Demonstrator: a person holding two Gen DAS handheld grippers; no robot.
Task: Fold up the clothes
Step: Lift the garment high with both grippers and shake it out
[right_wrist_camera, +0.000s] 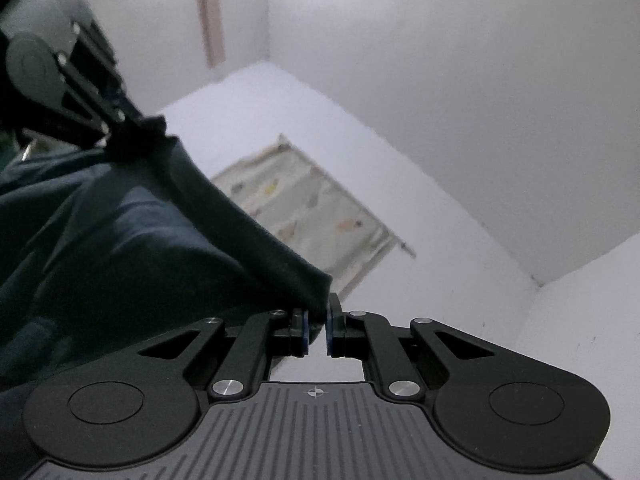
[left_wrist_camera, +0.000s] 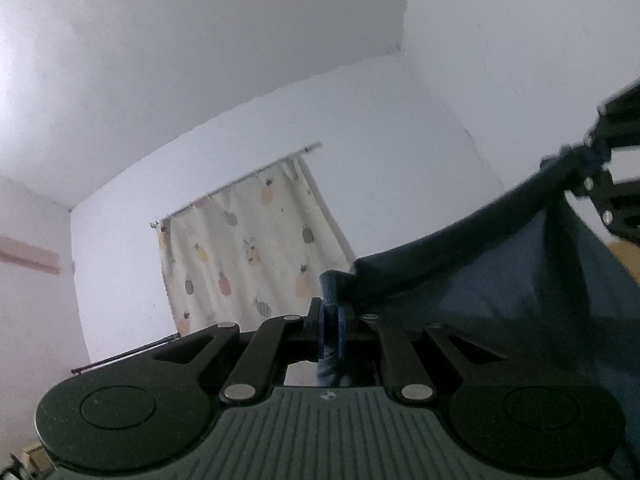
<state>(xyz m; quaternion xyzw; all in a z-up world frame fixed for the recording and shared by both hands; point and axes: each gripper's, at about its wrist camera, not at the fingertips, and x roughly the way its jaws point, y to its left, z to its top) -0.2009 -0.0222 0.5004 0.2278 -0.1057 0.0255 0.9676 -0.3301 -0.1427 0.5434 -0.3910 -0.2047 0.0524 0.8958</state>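
Note:
A dark blue garment (left_wrist_camera: 500,280) hangs stretched between my two grippers, held up in the air. My left gripper (left_wrist_camera: 331,320) is shut on one corner of its ribbed hem, blue pads pressing the cloth. In the right wrist view the same garment (right_wrist_camera: 120,232) fills the left side, and my right gripper (right_wrist_camera: 317,322) is shut on the other end of the hem. Each gripper shows in the other's view: the right one (left_wrist_camera: 592,172) at the upper right, the left one (right_wrist_camera: 120,120) at the upper left, both blurred and pinching the hem.
Both cameras tilt up at white walls and ceiling. A cream curtain with a pineapple print (left_wrist_camera: 248,256) hangs from a rod on the far wall, also seen as the curtain (right_wrist_camera: 304,208) in the right wrist view. A pink strip (left_wrist_camera: 28,258) runs along the left wall.

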